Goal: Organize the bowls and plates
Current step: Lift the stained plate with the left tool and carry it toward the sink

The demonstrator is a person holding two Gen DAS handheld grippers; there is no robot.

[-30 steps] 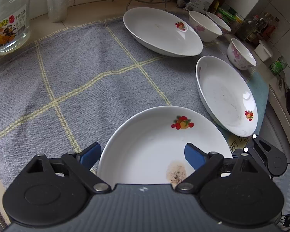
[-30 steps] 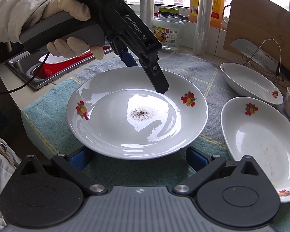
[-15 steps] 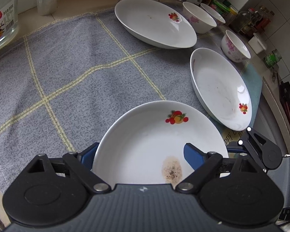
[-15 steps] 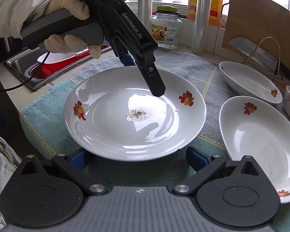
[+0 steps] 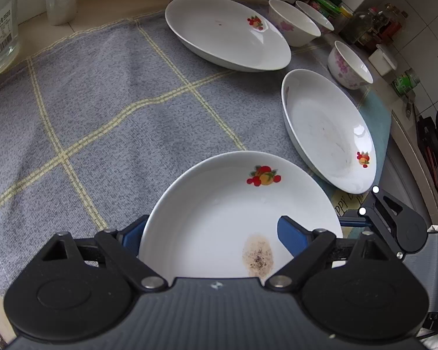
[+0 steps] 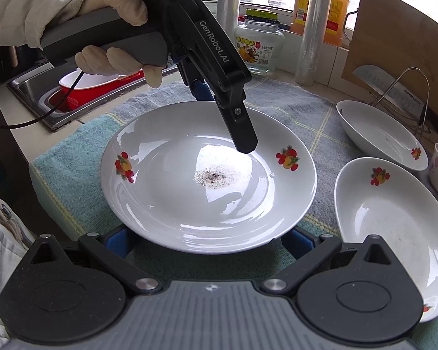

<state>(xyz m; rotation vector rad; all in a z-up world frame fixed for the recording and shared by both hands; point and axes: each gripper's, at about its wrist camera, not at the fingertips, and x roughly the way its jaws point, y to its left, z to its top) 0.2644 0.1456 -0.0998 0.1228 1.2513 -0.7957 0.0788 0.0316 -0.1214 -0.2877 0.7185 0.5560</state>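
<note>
A white plate (image 5: pixel 233 204) with fruit prints and a brown stain lies on the grey checked cloth (image 5: pixel 102 102) in front of me. My left gripper (image 5: pixel 213 233) is open and straddles its rim. One blue finger sits outside the edge, and the other hangs over the inside without clearly pressing. The right wrist view shows the same plate (image 6: pixel 166 198) with the left gripper (image 6: pixel 223 122) reaching in from the far side, held by a gloved hand (image 6: pixel 114 61). My right gripper (image 6: pixel 207 240) is open, its blue fingertips tucked beneath the plate's near rim.
Two more fruit-print plates (image 5: pixel 324 128) (image 5: pixel 224 35) lie to the right and behind. Three flowered bowls (image 5: pixel 350 64) (image 5: pixel 292 26) (image 5: pixel 315 17) stand beyond them. A glass jar (image 6: pixel 258 46), a cutting board (image 6: pixel 400 38) and a wire rack (image 6: pixel 406 87) line the back. A sink (image 6: pixel 29 87) is at left.
The left gripper tipped down a little and its inner finger sank closer to the plate's surface. Its outer finger is now partly hidden behind the rim. The right gripper stayed put.
</note>
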